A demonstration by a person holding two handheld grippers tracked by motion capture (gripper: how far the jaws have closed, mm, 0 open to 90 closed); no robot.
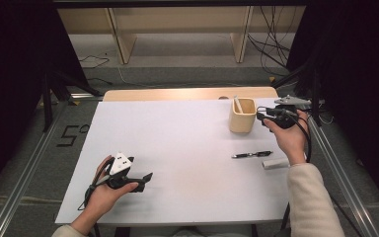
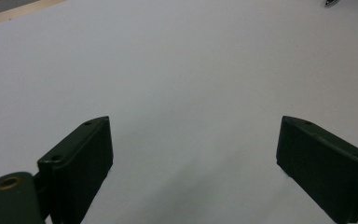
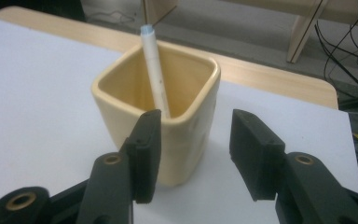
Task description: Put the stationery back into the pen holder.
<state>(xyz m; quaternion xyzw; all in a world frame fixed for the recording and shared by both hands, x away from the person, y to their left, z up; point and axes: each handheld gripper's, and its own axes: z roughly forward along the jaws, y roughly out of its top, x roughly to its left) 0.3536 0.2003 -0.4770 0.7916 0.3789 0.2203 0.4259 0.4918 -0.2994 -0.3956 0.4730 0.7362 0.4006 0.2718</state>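
The cream cup (image 3: 161,116) holds a white pen (image 3: 154,70) upright, just beyond the right gripper (image 3: 193,149), whose jaws stand apart on nothing. Nearer, the left gripper (image 1: 145,178) rests released on bare white table (image 1: 177,148); a black pen (image 1: 251,154) and a white cylinder (image 1: 275,163) lie between. Beyond the far edge, wooden furniture legs, cables and dark curtains are hard to make out.

Lab recording rig, black curtains (image 1: 10,74), aluminium rails (image 1: 19,182), loose cables (image 1: 271,44)
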